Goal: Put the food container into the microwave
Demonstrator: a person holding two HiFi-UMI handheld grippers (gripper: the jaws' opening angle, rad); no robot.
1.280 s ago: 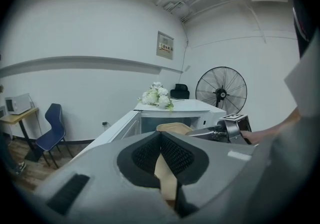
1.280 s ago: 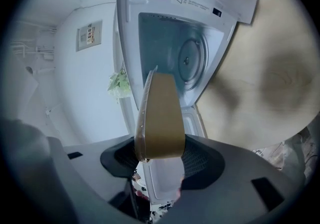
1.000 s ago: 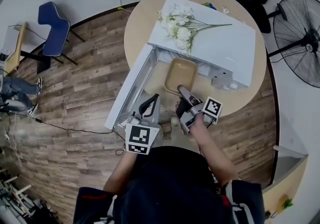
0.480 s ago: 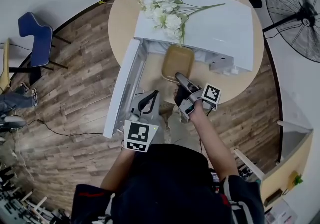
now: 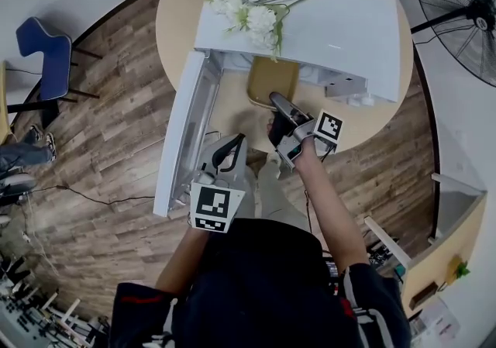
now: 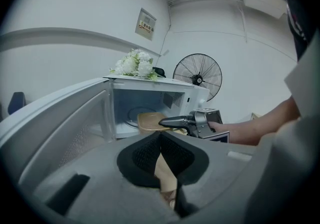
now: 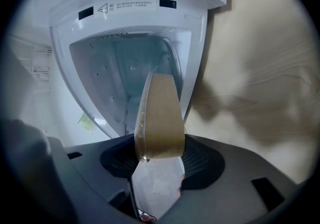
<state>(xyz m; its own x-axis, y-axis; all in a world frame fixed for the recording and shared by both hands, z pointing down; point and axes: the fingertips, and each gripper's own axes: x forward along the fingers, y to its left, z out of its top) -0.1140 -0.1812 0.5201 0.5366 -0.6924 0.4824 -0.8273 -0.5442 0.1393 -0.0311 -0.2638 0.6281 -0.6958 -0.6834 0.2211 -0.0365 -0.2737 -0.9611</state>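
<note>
The tan food container (image 5: 273,77) lies half inside the open white microwave (image 5: 333,29), its near end sticking out over the table. My right gripper (image 5: 276,100) is shut on that near edge; in the right gripper view the container (image 7: 157,113) stands edge-on between the jaws, pointing into the cavity (image 7: 125,73). My left gripper (image 5: 235,145) hangs lower, in front of the open door (image 5: 182,133), shut with nothing in it. In the left gripper view the container (image 6: 149,119) and the right gripper (image 6: 167,122) show at the microwave's mouth.
White artificial flowers (image 5: 244,5) lie on top of the microwave. It stands on a round wooden table (image 5: 174,25). A standing fan (image 5: 461,5) is at the right, a blue chair (image 5: 43,56) at the left on the wood floor.
My right gripper has pushed the container further into the microwave. The left gripper has stayed in front of the door, shut.
</note>
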